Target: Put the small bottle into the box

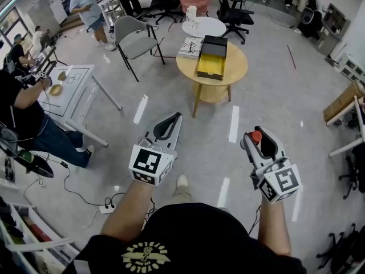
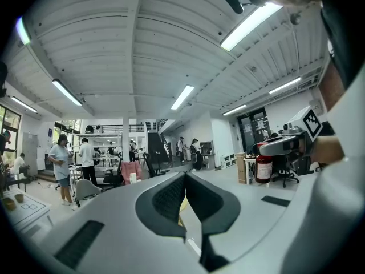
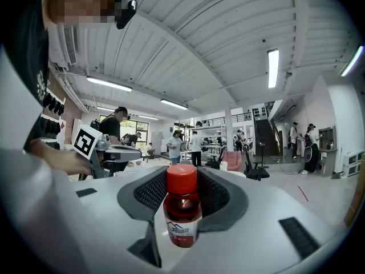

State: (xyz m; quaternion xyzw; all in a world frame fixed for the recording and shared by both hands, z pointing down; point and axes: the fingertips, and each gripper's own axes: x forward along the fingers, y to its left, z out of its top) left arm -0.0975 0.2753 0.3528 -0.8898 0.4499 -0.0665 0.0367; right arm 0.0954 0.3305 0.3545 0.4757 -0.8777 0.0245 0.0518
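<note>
Red small bottle sits mostly hidden inside right claw.

From my head camera only the red cap of the small bottle shows; the jaws of my right gripper cover its body. In the right gripper view its label print is too small to read. The box on the round table is too small to tell what lies inside.

A small red-capped red bottle stands upright gripped in the right gripper, well apart from the open black, yellow-lined box on the round wooden table.
</note>
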